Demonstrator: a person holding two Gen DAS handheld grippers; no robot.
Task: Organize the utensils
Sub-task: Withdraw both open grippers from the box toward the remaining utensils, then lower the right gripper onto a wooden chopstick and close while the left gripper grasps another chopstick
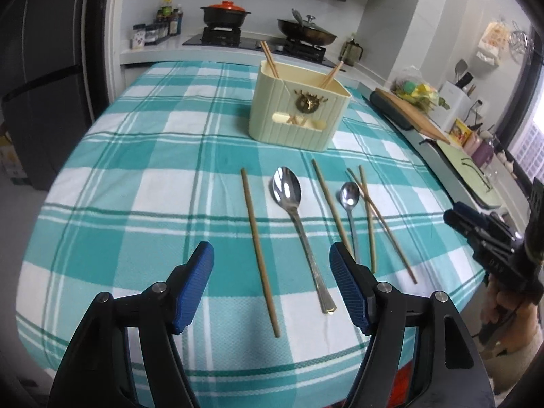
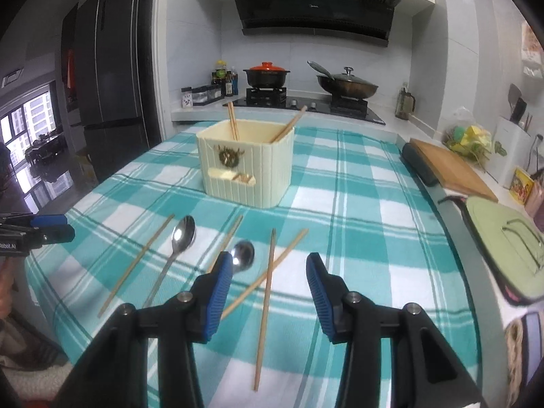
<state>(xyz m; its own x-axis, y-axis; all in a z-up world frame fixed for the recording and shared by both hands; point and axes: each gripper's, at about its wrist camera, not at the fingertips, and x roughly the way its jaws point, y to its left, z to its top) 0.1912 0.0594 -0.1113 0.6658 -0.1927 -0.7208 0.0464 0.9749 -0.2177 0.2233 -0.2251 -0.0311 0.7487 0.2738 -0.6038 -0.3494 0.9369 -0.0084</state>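
Two pairs of thin wooden chopsticks [image 2: 233,120] already stand in the cream ribbed plastic utensil holder [image 1: 299,108], one pair leaning at its left rear corner and the other [image 2: 289,125] at its right side, so part of the sorting looks done. Six pieces remain on the teal-and-white checked tablecloth [image 1: 136,176] in front of the holder: a lone wooden chopstick on the left [image 1: 259,251], a large shiny steel spoon [image 1: 299,227], a second lone chopstick [image 1: 330,204] between the spoons, a smaller steel spoon [image 1: 350,204], and a pair of chopsticks lying crossed over each other [image 1: 374,217] at the right. The two spoons lie apart from each other, bowls toward the holder; no spoon shows inside the holder. The left gripper [image 1: 272,285] hangs over the near edge of the cloth with its blue pads wide apart and nothing between them in a grip; the left lone chopstick and the large spoon's handle lie below the gap. The right gripper [image 2: 270,289] is spread less widely, also empty, above the crossed pair, with the small spoon's bowl just beside its left finger. By my judgement the job is roughly a third done, with four chopsticks and both spoons yet to be lifted into the holder.
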